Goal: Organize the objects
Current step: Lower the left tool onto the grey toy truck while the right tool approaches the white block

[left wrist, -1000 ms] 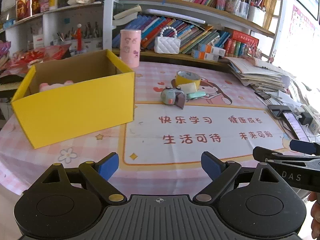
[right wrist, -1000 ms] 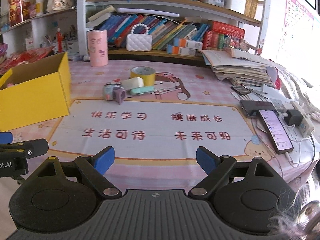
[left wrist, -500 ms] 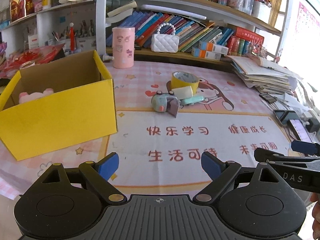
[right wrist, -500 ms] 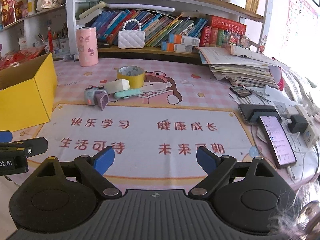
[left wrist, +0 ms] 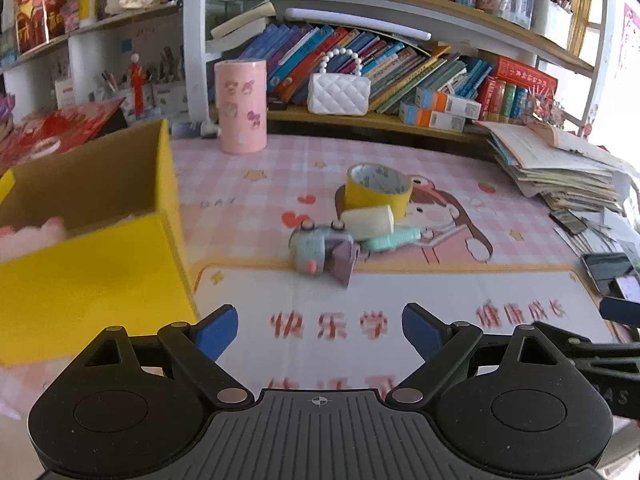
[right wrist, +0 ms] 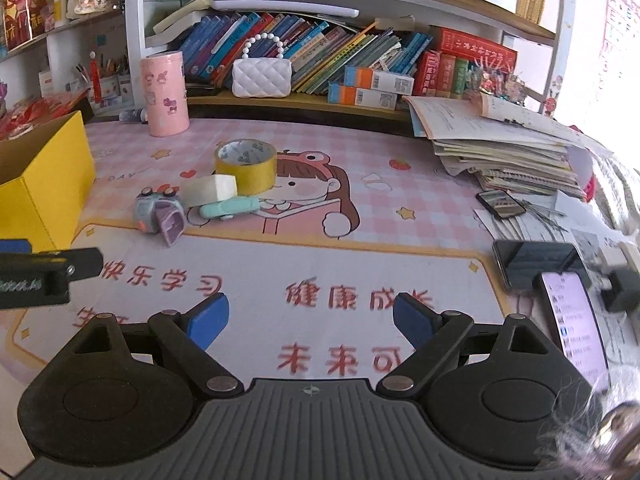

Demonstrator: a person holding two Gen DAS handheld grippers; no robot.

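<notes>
A small cluster of loose things sits mid-desk on the pink cartoon mat point(left wrist: 400, 292): a yellow tape roll point(left wrist: 378, 188) stands at the back, a cream foam block point(left wrist: 368, 221) leans against its front, a mint-green clip-like piece point(left wrist: 394, 239) lies just beside the block, and a grey-blue toy camera point(left wrist: 316, 249) with a purple flap rests at the near left of the group. From the right wrist view the same group reads as tape roll point(right wrist: 245, 165), block point(right wrist: 211, 189), mint piece point(right wrist: 230, 207) and toy point(right wrist: 158, 209). Left of them stands an open yellow cardboard box point(left wrist: 88, 280) with something pink and soft inside. A pink cylindrical tin point(left wrist: 240, 106) stands at the back, near a white quilted purse point(left wrist: 338, 94) on the bookshelf's lowest shelf. Papers are stacked at the right, with phones point(right wrist: 540, 268) nearer. The left tool point(left wrist: 320, 334) hovers over the mat, its blue-tipped fingers spread wide and empty; the right tool point(right wrist: 310, 318) is likewise spread and holds nothing.
</notes>
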